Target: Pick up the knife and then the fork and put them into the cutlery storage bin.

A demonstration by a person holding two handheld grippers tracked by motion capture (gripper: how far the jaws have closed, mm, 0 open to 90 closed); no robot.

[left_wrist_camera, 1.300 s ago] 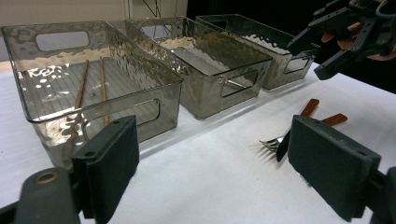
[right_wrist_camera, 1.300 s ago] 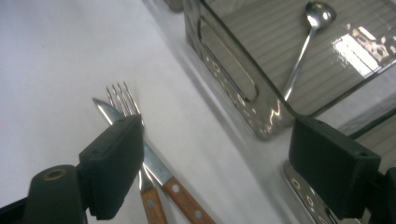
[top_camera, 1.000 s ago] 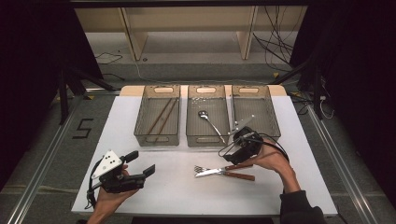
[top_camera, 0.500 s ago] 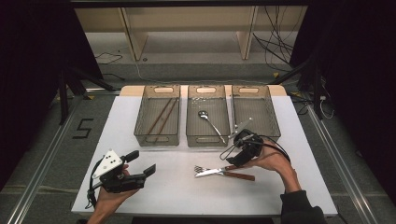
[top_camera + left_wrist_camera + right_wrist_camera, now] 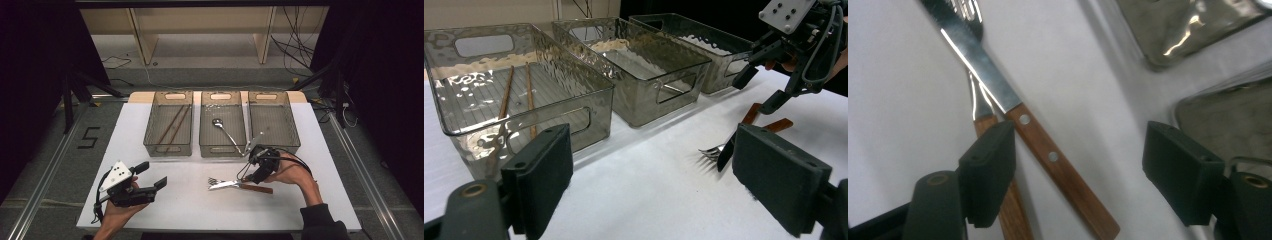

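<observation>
Knife [image 5: 1013, 107] and fork [image 5: 979, 102] are straddled on the tabletop [image 5: 175, 210] by the right claw [image 5: 1079, 170], jaws lately narrowing yet ungripped; the left claw [image 5: 664, 170] is held released

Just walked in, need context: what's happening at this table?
A person is sorting cutlery into three clear bins. The right gripper is down over a wooden-handled knife lying across a fork on the white table; its jaws have just been closing, the knife handle between them but not yet clamped. The left gripper hangs open, holding nothing. Chopsticks lie in the left bin, a spoon in the middle one.
</observation>
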